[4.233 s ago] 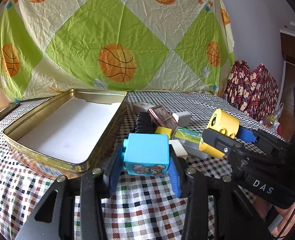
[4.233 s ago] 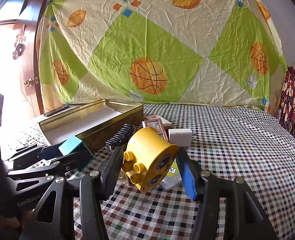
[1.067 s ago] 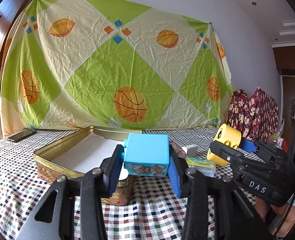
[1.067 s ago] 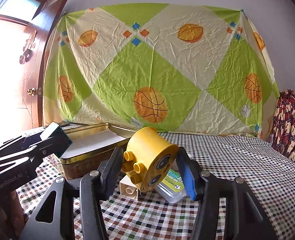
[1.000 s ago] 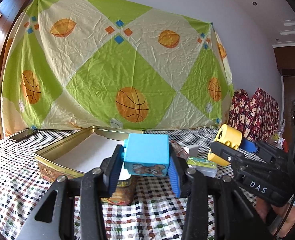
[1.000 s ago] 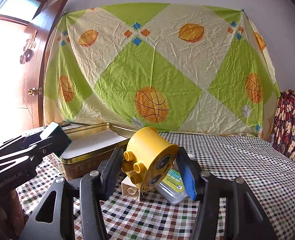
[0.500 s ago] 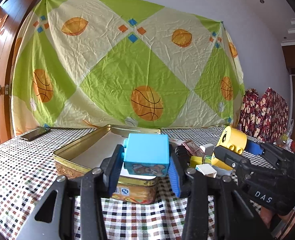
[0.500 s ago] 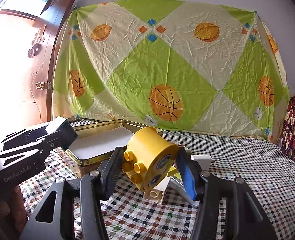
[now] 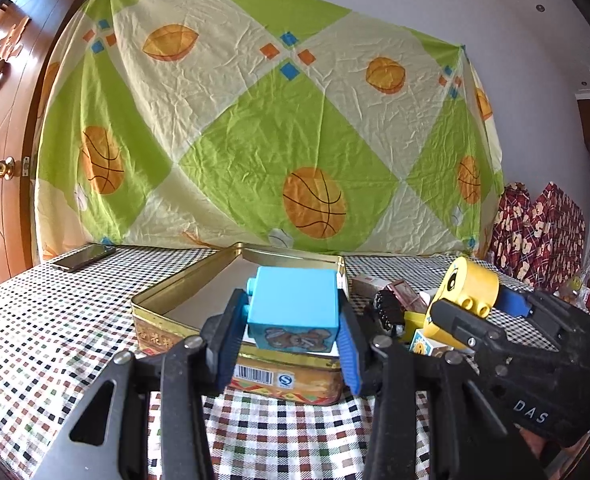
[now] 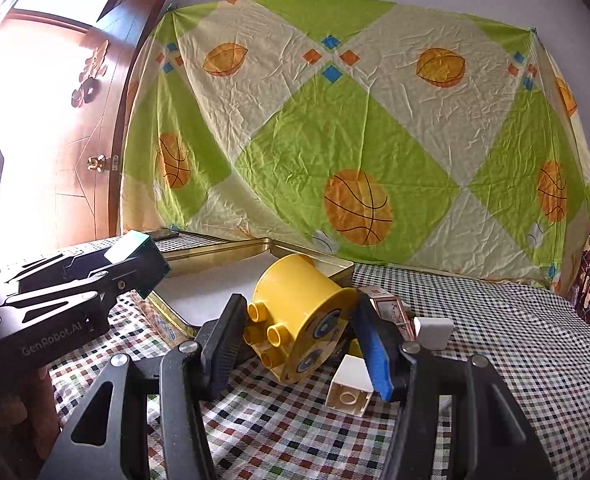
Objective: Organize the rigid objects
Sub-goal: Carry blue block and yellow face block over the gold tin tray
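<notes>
Two blocks are in hand at once: my left gripper (image 9: 291, 342) has its jaws clamped on the blue block (image 9: 294, 297), and my right gripper (image 10: 301, 346) has its jaws clamped on the yellow round block (image 10: 299, 312), studs facing me. The gold tin (image 9: 199, 280) sits straight ahead of the left jaws, its near wall just below and beyond the blue block, its open white floor stretching away; from the right jaws it lies ahead and to the left. I judge the step to be carrying both blocks over the rim and setting them down inside. To do it well I'd keep the blue block level and high enough that its underside clears the near wall, go in over the bare floor, lower until it rests flat, and only then let go. The yellow one looks likely to roll if released on its curved side, so I'd set it on a flat end. Edges to mind: the tin's thin rim, and the right gripper just to the right of my left jaws, close enough to collide if both head in together. The small pile of loose pieces (image 9: 395, 308) crowds the worktop (image 9: 55, 340) right of the tin; left of the left jaws the checked cloth is open.
</notes>
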Motion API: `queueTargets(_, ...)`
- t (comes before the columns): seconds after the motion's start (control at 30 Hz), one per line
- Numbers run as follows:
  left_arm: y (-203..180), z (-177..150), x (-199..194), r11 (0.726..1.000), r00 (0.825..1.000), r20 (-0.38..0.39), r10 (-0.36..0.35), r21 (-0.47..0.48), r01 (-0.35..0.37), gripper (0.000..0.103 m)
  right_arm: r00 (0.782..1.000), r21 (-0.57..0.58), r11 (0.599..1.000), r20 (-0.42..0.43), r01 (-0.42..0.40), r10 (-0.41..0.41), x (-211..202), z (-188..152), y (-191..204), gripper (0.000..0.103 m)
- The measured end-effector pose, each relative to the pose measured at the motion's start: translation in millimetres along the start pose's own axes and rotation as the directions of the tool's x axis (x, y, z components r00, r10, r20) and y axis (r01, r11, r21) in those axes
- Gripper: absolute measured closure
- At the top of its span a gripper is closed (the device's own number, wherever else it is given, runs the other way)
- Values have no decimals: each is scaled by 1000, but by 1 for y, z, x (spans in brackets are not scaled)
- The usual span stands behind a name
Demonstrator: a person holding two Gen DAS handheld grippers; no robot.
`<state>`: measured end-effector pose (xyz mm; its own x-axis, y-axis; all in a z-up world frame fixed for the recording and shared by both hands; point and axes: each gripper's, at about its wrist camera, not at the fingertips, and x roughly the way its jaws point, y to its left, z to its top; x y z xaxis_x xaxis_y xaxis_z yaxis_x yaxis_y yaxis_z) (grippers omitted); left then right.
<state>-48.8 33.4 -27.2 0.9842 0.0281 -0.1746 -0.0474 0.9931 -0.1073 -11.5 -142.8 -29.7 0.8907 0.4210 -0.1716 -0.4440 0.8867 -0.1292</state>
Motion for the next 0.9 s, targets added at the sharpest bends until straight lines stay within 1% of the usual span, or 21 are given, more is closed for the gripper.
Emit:
queueTargets(0.33, 13, 2, 0, 1000, 1000, -7, 23, -20, -23, 62, 1000, -14, 1000, -2, -28, 28, 6, 5, 13, 46)
queueTargets(0.6, 24, 3, 3, 998, 999, -26, 25, -50, -27, 62, 999, -34, 998, -3, -52, 52, 9, 7, 25, 46)
queueTargets(0.9, 40, 5, 3, 996, 998, -46, 48, -75, -51, 62, 996, -49, 995, -9, -88, 87, 15, 10, 38, 46)
